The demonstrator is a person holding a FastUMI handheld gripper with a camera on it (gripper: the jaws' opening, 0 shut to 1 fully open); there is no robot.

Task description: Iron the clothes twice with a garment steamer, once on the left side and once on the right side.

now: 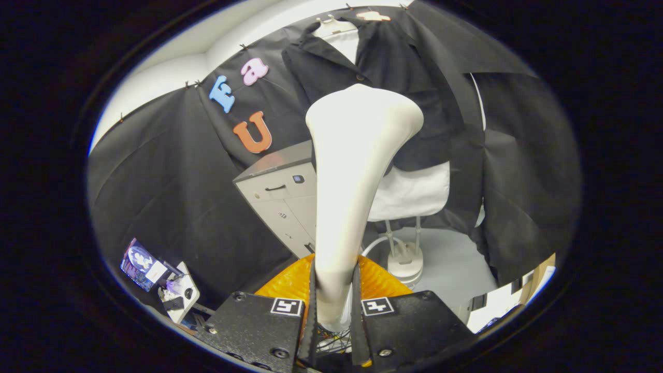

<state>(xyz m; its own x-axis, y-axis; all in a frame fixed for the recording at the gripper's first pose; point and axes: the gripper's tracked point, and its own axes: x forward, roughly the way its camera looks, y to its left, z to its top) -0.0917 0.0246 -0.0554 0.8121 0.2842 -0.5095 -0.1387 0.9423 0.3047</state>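
My gripper (334, 295) is shut on the white handle of the garment steamer (352, 171), both fingers (312, 300) pressing its lower part. The steamer rises straight ahead of the fingers and widens into a flat head at the top. Beyond that head hangs a dark jacket (393, 67) over a white garment, on a hanger on a white stand (406, 259). The steamer's head sits in front of the jacket's lower left half; whether it touches the cloth I cannot tell. A white hose curves down near the stand's base.
A grey cabinet (282, 202) with drawers stands left of the steamer. An orange ribbed object (282, 282) lies just beyond the fingers. Small items, including a phone-like device (178, 292), lie low at the left. Pale floor (450, 259) spreads under the stand.
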